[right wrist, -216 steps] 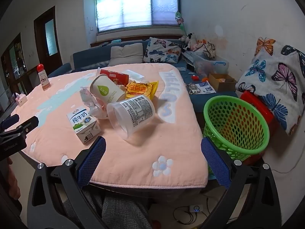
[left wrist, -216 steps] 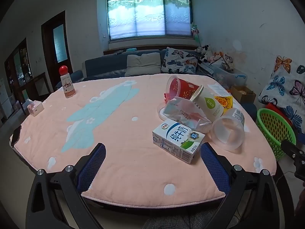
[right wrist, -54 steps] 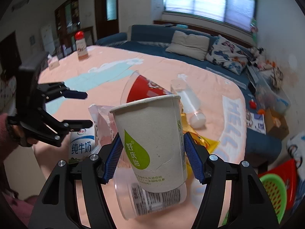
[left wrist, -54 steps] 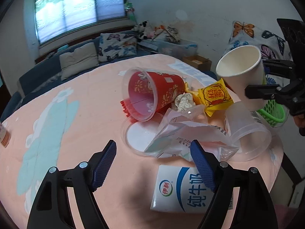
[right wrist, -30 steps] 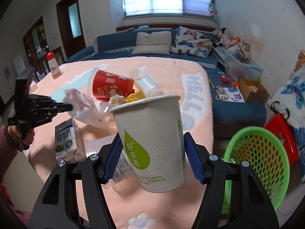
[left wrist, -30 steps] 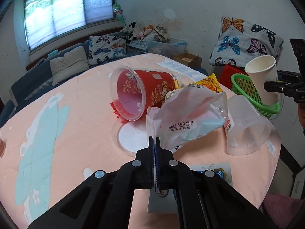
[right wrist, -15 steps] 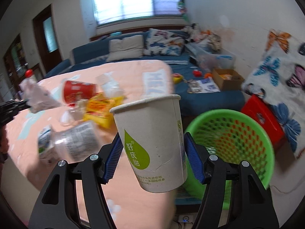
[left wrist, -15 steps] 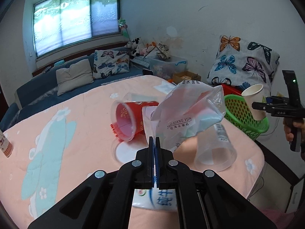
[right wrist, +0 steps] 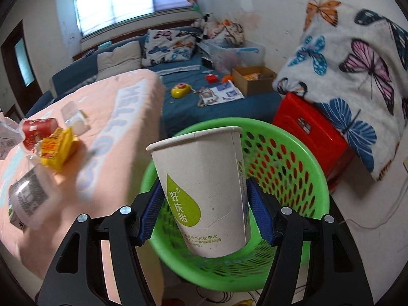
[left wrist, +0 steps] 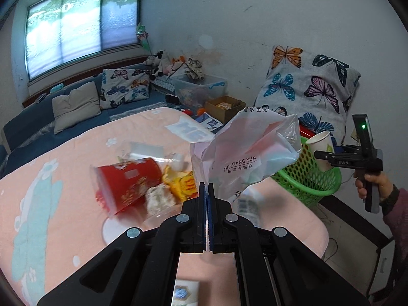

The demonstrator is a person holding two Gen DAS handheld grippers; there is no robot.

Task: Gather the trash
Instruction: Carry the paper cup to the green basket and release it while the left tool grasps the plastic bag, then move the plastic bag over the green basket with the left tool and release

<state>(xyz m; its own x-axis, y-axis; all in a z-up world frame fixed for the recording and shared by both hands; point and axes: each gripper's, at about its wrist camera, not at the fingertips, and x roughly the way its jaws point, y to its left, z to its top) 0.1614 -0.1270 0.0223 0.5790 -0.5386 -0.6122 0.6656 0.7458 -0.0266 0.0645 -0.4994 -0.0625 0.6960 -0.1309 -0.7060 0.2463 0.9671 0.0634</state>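
Your left gripper [left wrist: 206, 191] has its jaws pressed together on the lower edge of a translucent plastic bag [left wrist: 248, 153] printed with "ZHU XIANG YUN"; the bag is lifted clear of the pink table cover [left wrist: 76, 204] and stands up and to the right of the jaws, partly in front of the green mesh basket [left wrist: 308, 181]. Your right gripper [right wrist: 204, 204] holds a white paper cup [right wrist: 204, 191] with a green drop logo between its blue pads [right wrist: 257, 211]; the pads press on both sides of the cup near its lower half, the cup is upright with a slight tilt, and its rim faces up. In the right wrist view the cup sits directly over the opening of the green mesh basket, which stands on the floor just beside the table edge and next to a red box [right wrist: 311, 132]. In the left wrist view the same cup appears at the basket's far rim, carried by your right hand [left wrist: 372, 183], which is wrapped around the gripper handle. On the table remain a red cup [left wrist: 125, 183] lying on its side, a yellow snack packet [left wrist: 182, 182], a crumpled paper wad [left wrist: 160, 199], a clear plastic container [right wrist: 28, 196] with a printed label, lying on its side, and a milk carton [left wrist: 183, 292] at the near edge, partly hidden behind the left gripper's body. The table items are blurred in both views
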